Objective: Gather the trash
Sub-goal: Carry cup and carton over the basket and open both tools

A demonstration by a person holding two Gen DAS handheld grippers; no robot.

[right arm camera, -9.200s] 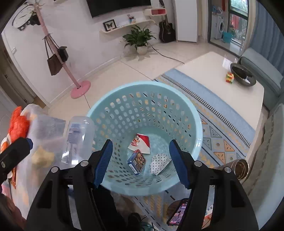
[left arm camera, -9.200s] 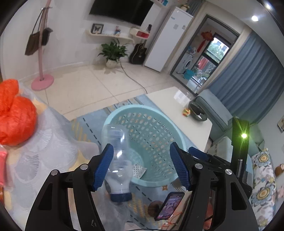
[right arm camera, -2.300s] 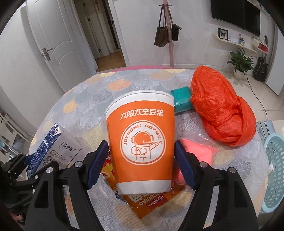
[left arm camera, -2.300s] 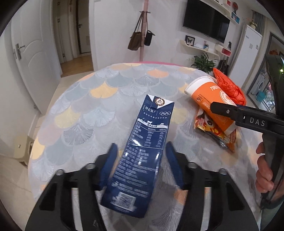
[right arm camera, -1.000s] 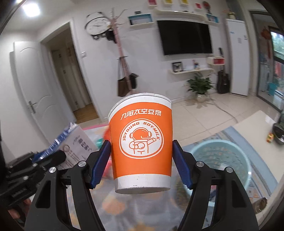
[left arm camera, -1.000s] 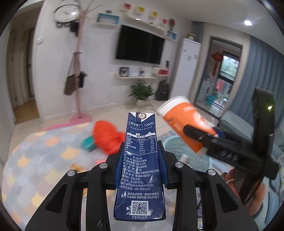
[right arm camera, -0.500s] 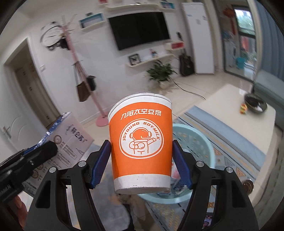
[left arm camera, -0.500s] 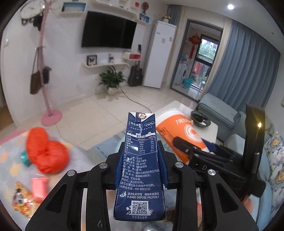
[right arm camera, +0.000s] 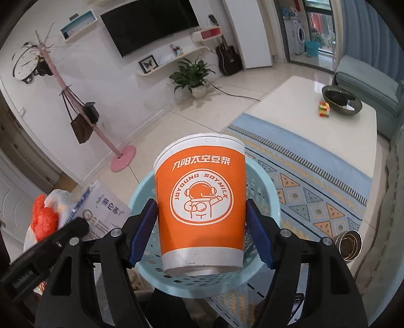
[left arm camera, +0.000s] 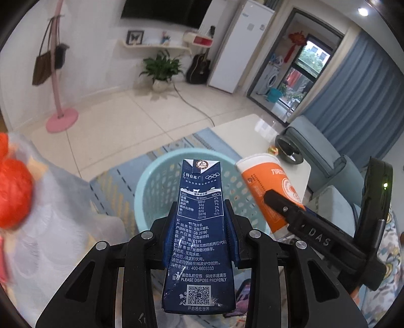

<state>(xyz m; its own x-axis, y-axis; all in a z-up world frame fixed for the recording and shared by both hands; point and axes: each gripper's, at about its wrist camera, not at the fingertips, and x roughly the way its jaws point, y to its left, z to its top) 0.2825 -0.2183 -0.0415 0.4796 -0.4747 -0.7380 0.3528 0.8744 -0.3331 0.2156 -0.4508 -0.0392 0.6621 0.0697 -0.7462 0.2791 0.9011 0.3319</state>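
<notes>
I see a navy milk carton [left arm camera: 199, 234] with white print, an orange-and-white cup [right arm camera: 200, 201], a pale turquoise perforated basket [left arm camera: 151, 186], and blue gripper pads [right arm camera: 141, 234].

— What's along the far wall?
— White wall, a black television [right arm camera: 149, 24]; a shelf beneath, a potted plant [left arm camera: 160, 69], a guitar [left arm camera: 199, 68]; a pink coat stand [left arm camera: 56, 75] with bags.
— And the floor?
— Pale tiles; a blue patterned rug [right arm camera: 310, 176]; blue curtains [left arm camera: 358, 101] to the right.
</notes>
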